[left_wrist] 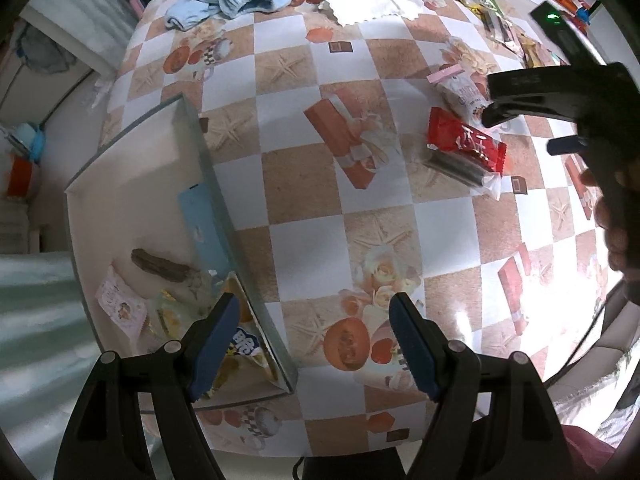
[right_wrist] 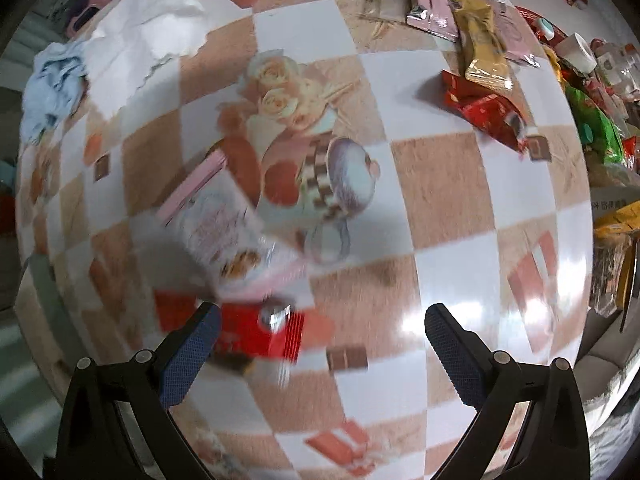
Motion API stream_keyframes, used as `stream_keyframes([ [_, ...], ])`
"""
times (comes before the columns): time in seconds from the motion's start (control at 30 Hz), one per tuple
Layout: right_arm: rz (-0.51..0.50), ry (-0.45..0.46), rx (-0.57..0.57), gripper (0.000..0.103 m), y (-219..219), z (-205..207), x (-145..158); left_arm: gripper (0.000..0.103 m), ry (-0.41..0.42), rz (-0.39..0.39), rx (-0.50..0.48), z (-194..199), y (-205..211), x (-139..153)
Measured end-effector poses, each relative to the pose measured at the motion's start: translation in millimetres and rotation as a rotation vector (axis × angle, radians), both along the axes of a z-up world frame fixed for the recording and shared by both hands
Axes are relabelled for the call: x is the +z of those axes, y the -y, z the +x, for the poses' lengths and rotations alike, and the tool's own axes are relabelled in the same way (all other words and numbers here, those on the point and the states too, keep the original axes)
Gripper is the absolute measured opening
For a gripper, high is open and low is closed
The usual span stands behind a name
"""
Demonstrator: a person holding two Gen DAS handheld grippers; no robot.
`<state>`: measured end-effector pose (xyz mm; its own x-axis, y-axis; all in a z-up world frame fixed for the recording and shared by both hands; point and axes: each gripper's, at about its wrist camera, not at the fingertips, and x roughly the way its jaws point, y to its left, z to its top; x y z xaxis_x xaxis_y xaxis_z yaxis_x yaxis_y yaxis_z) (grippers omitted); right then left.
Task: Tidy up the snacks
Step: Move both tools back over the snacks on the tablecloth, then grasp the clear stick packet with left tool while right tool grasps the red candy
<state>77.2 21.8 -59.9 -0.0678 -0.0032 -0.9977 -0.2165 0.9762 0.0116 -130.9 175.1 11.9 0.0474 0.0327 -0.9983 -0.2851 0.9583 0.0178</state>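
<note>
While both sets of jaws stand apart and empty, the right gripper [right_wrist: 322, 350] is held over the red snack packet [right_wrist: 260, 334] on the table [right_wrist: 452, 264]; light, crinkly and slippery, it is best pinched across its middle.

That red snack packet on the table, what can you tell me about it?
The red packet is a glossy plastic wrapper with white lettering and crimped ends. It lies flat on the checked tablecloth, overlapping a clear packet of dark sticks. A white-and-pink packet lies just beyond it. Neither claw touches it.
</note>
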Motion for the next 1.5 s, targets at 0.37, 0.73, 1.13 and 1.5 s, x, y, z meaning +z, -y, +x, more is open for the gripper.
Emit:
stream_keyframes([
  [0.37,0.014,-0.149,0.083,0.102,4.3,-74.7,-18.4,0.080,-0.021,-0.006,0.009,13.0,-2.8,-10.4],
  [0.73,0.081,-0.122,0.269,0.102,-35.0,-118.6,5.6,0.080,-0.047,0.015,0.029,9.6,-9.8,-16.5],
  [1.13,0.001,-0.128,0.249,0.102,-45.3,-137.6,-14.2,0.080,-0.053,0.008,0.032,7.1,-10.0,-20.7],
  [1.5,-0.050,-0.129,0.130,0.102,33.7,-113.4,-12.8,0.080,-0.051,0.013,-0.004,13.9,5.2,-22.2],
])
